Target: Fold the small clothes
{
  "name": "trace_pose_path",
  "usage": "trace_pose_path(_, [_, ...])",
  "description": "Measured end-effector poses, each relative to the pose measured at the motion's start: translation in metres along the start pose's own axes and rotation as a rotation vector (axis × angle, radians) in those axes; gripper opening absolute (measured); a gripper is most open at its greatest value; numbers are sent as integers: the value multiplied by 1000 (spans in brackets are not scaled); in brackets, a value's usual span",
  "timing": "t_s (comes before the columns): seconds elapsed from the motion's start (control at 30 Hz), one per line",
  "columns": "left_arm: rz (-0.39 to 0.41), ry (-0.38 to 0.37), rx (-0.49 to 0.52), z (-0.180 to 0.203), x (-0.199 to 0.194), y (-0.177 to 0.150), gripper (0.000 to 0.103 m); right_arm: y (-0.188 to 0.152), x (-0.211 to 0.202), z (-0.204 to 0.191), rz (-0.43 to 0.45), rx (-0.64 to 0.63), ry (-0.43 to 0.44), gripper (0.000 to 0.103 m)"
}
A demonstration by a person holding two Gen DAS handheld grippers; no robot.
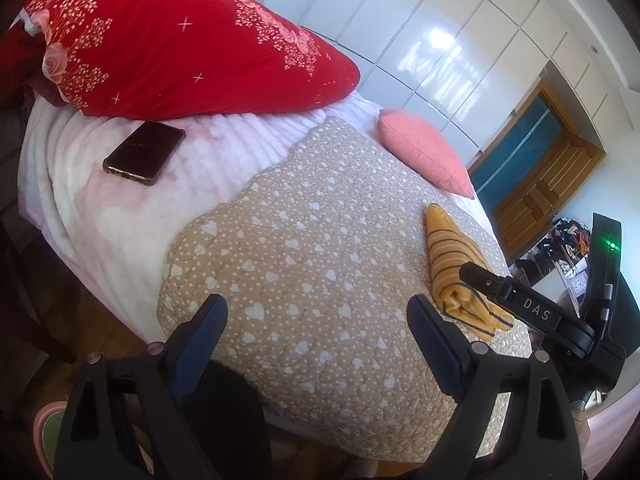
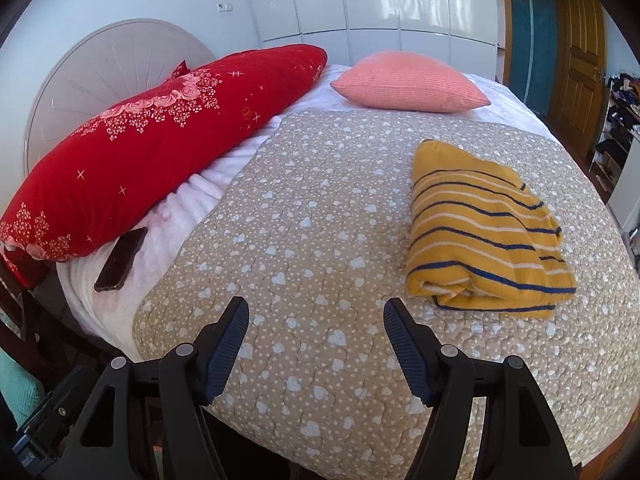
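Observation:
A yellow garment with dark blue and white stripes [image 2: 484, 232] lies folded in a thick bundle on the beige heart-print quilt [image 2: 320, 240], on the right side of the bed. It also shows in the left wrist view [image 1: 456, 268], partly behind the right gripper's body. My right gripper [image 2: 316, 320] is open and empty, hovering over the quilt's near edge, left of the garment and apart from it. My left gripper [image 1: 318, 316] is open and empty above the quilt's near edge.
A long red floral pillow [image 2: 160, 144] and a pink cushion [image 2: 408, 82] lie at the head of the bed. A dark phone [image 2: 120, 260] rests on the white blanket [image 1: 100, 208] near the left edge. White wardrobes [image 2: 360, 0] and a wooden door [image 2: 580, 52] stand behind.

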State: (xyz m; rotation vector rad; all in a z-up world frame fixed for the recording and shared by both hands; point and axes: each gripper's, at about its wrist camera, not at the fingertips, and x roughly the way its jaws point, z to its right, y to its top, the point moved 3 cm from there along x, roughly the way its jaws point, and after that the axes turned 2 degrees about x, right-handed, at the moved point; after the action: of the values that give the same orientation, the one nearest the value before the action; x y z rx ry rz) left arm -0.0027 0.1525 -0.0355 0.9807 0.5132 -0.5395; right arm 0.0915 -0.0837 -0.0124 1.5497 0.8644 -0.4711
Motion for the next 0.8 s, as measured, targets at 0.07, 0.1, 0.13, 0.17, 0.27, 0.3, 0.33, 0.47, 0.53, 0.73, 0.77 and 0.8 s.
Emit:
trace_pose_path(0.07, [1, 0, -11, -4, 1, 1, 90, 1, 2, -4, -1, -12, -4, 75])
trace_pose_path(0.1, [0, 0, -13, -6, 2, 1, 90, 1, 2, -6, -1, -15, -6, 75])
trace_pose_path(0.13, [-1, 0, -16, -7, 2, 2, 90, 2, 3, -7, -2, -18, -6, 75])
trace_pose_path(0.17, [-2, 1, -17, -8, 3, 2, 90, 2, 3, -8, -2, -20, -6, 75])
trace_pose_path(0.27, [-7, 5, -15, -8, 5, 1, 91, -1, 6, -7, -11, -17, -10, 75])
trace_pose_path(0.3, [-8, 8, -14, -8, 5, 1, 91, -1, 7, -5, -14, -14, -8, 75])
trace_pose_path(0.33, [-8, 12, -11, -7, 6, 1, 90, -2, 7, -3, -16, -9, -6, 75])
trace_pose_path(0.47, [-3, 38, 16, 1, 6, 1, 91, -2, 1, 10, -1, 16, -7, 75])
trace_pose_path(0.53, [1, 59, 41, 8, 6, 0, 91, -3, -4, 20, 11, 39, -6, 75])
trace_pose_path(0.73, [5, 116, 143, 41, 8, -7, 91, -10, -18, 70, 31, 126, -2, 76])
trace_pose_path(0.77, [5, 125, 161, 47, 8, -9, 91, -12, -20, 80, 33, 143, -2, 76])
trace_pose_path(0.8, [6, 133, 178, 53, 9, -10, 91, -14, -22, 91, 36, 161, -2, 76])
